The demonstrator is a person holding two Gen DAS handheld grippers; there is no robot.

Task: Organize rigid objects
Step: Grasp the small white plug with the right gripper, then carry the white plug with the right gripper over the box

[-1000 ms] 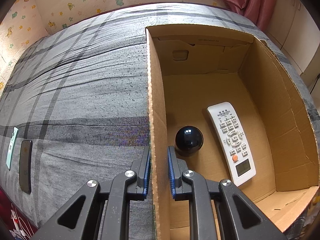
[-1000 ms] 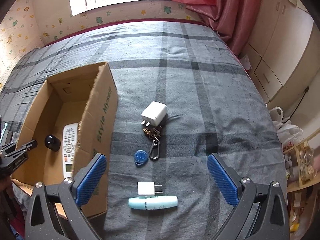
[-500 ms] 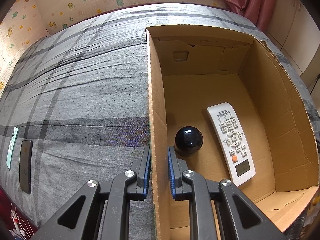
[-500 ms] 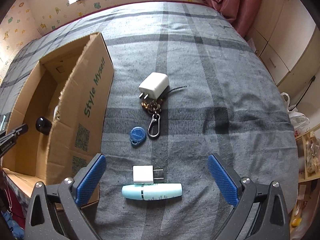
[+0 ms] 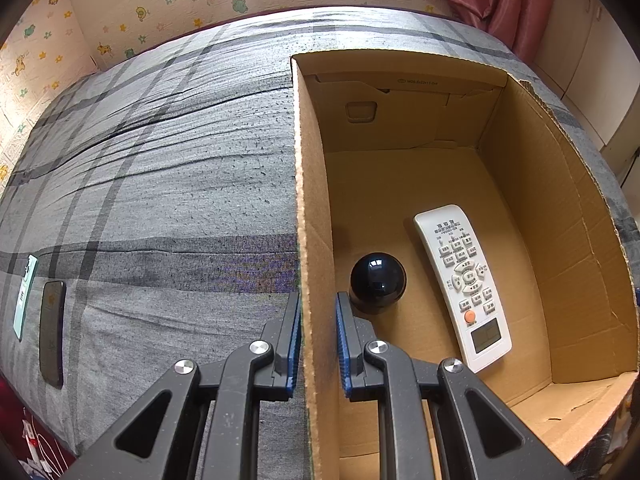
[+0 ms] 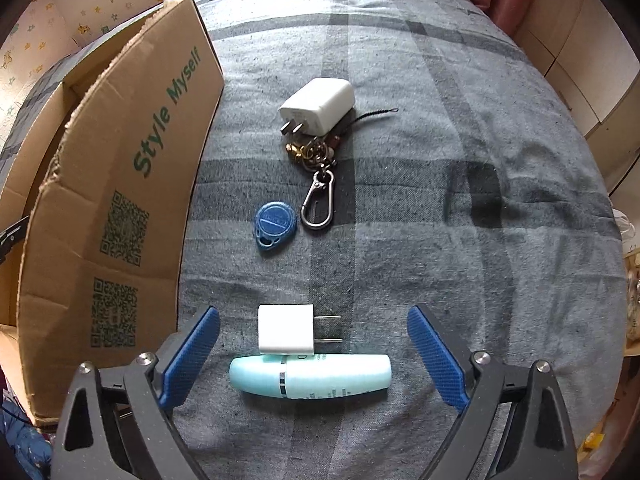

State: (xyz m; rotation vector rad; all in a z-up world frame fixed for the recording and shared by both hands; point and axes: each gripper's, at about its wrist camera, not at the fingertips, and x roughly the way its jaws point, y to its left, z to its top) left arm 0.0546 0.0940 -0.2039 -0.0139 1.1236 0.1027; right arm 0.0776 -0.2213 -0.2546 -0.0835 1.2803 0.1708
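Left tongs [image 5: 317,344] clench the cardboard box [image 5: 310,200] wall near the bed's [image 5: 160,184] edge; a ball [image 5: 378,282] and remote [image 5: 464,284] lie inside. Right tongs [image 6: 314,354], unclenched but closing, straddle a white plug [image 6: 286,334] touching a pale tube [image 6: 310,376].

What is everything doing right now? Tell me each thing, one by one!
Cardboard box: open, wall pinched by left gripper.
Remote: flat inside box.
Black ball: inside box.
Right gripper: closing, nothing pinched yet.
Small charger: touching tube, on bed.
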